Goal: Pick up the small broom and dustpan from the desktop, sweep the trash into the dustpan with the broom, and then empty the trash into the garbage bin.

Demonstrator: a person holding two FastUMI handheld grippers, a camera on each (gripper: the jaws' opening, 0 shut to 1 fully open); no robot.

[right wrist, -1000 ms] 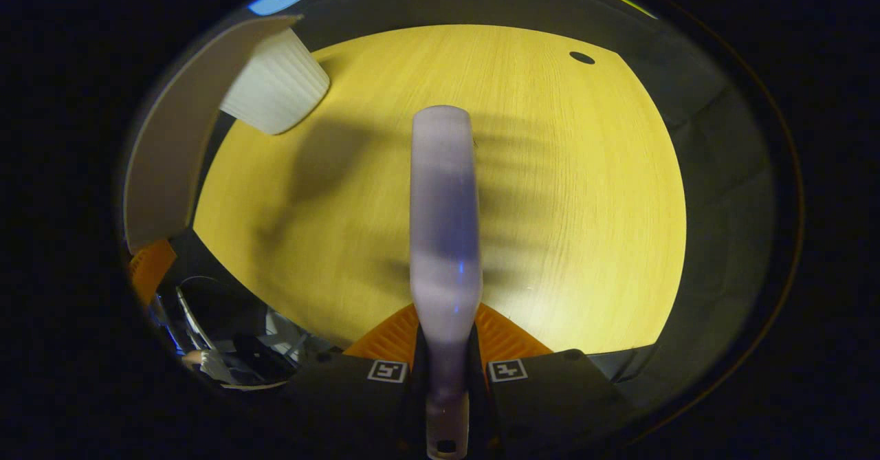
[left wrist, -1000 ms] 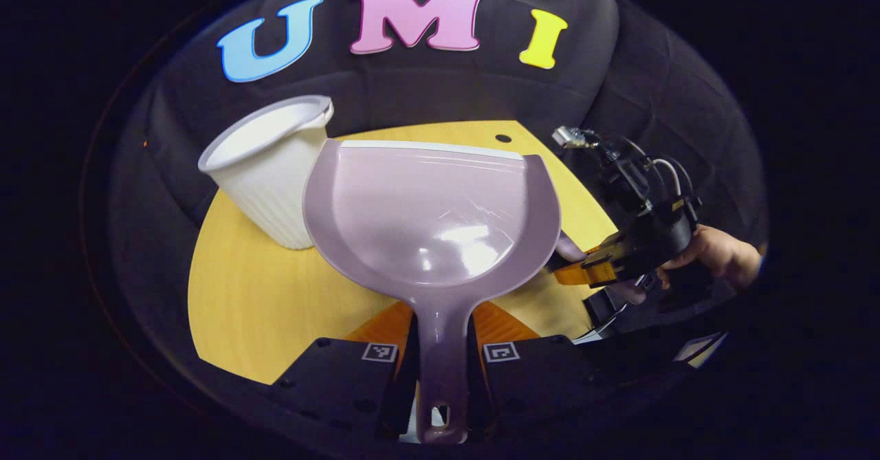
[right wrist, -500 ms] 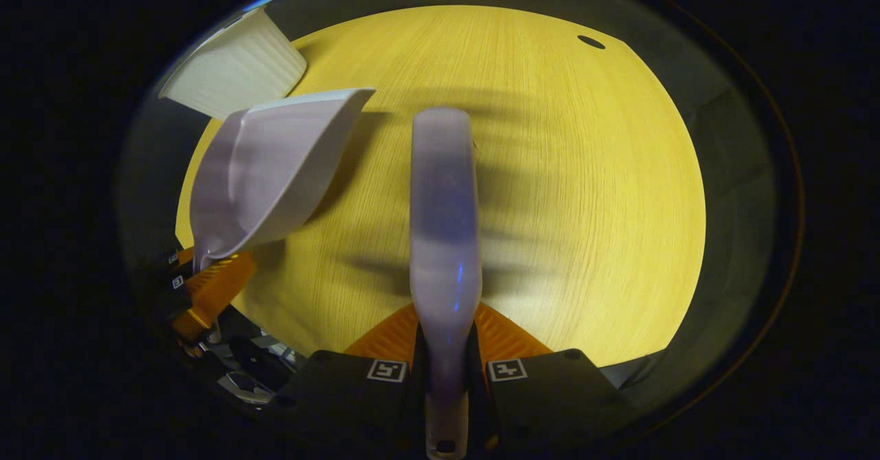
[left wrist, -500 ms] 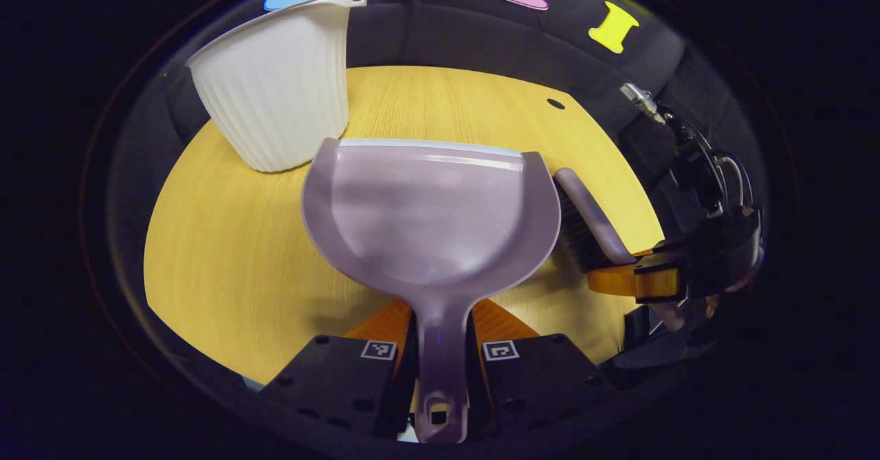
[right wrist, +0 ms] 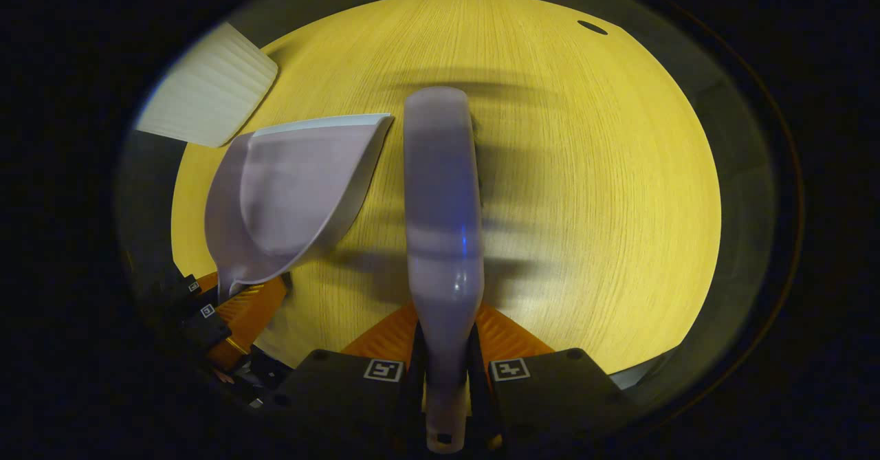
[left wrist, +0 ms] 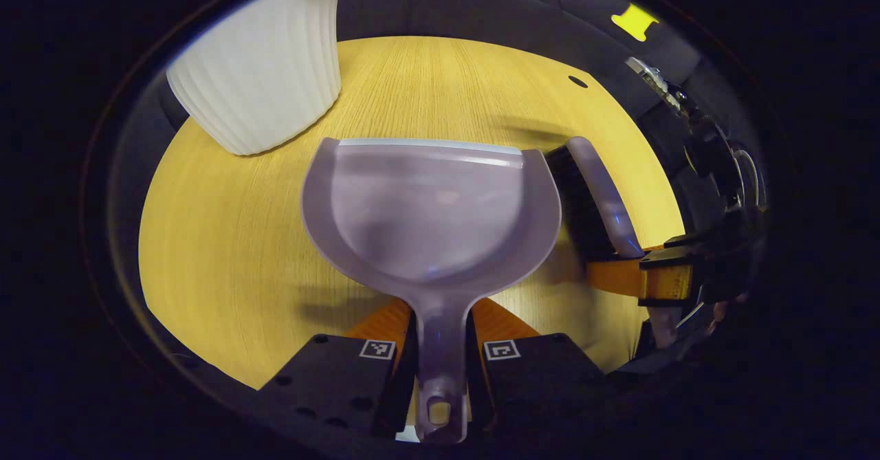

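Dustpan and broom both in hand, low over the tabletop, and I'm judging what's left to do.

Biggest first: the tabletop (right wrist: pixel 584 192) looks bare of trash wherever I look, so my read is the pan is already tipped out or there's nothing left to sweep; to do this well I keep the pan level and the bristles just beside its lip. The white ribbed garbage bin (left wrist: pixel 265 75) stands at the far left, near the pan's front edge. My left tool (left wrist: pixel 440 340) is clamped on the dustpan (left wrist: pixel 430 212) handle; my right tool (right wrist: pixel 445 350) is clamped on the broom (right wrist: pixel 440 192) handle. The left gripper view gives me the broom's dark bristles (left wrist: pixel 577 202) beside the pan's right wall; the right gripper view gives me the pan's side profile, lifted clear of the wood.
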